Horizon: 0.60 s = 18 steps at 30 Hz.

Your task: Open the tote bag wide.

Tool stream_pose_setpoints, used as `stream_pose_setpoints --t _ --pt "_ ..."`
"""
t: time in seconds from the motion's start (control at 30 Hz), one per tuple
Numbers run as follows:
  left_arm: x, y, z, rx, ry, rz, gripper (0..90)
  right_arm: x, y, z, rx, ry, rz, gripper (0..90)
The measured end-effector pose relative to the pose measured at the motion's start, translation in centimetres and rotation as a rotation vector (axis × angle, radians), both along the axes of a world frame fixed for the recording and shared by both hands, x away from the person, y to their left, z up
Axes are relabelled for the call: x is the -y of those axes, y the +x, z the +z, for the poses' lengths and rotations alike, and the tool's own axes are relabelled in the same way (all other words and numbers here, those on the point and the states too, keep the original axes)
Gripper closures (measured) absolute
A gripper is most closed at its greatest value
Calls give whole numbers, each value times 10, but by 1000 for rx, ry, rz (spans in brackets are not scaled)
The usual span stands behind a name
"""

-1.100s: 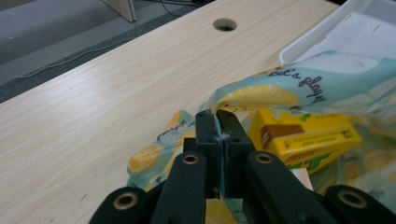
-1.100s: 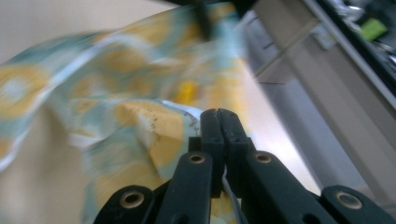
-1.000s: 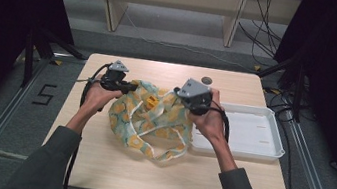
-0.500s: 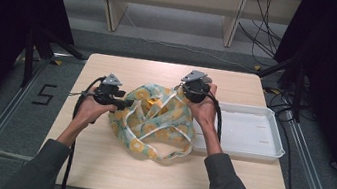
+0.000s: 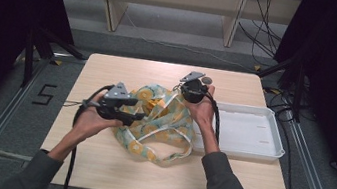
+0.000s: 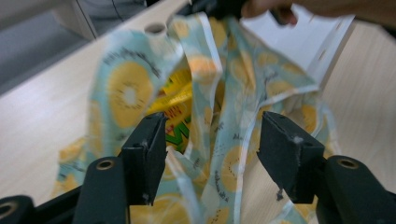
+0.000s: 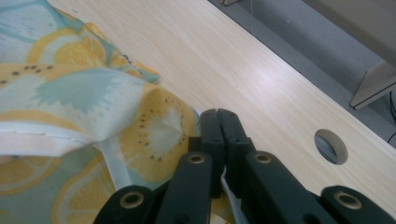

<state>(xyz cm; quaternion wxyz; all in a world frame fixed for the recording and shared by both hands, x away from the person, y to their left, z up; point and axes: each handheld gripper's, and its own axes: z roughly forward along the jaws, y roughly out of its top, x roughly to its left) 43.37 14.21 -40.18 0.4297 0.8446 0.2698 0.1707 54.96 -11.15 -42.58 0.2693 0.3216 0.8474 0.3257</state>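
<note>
- Right gripper (image 5: 185, 88) is clamped tight on the bag's (image 5: 160, 121) far edge; in its own view I see my jaws pressed together with a thin white strip of cloth pinched between them.
- Left gripper (image 5: 139, 116) has its jaws spread wide, gripping nothing; in its view the bag's mouth lies between and just past them.
- I see the bag, pale blue with yellow fruit slices, crumpled mid-table, its white strap (image 5: 167, 156) looping toward me.
- Inside the bag, a yellow packet (image 6: 173, 106) with green lettering shows through the mouth.
- White tray (image 5: 271, 135) sits just right of the bag on the table (image 5: 95, 164).
</note>
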Motion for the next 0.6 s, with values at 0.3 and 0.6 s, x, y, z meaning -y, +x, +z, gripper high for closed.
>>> stream_pose_setpoints --t 0.3,0.6 --pt "40 24 -36 -75 122 48 451 2 -2 3 -6 25 3 900" --pt "38 27 -32 9 93 29 898 3 -6 8 4 41 19 900"
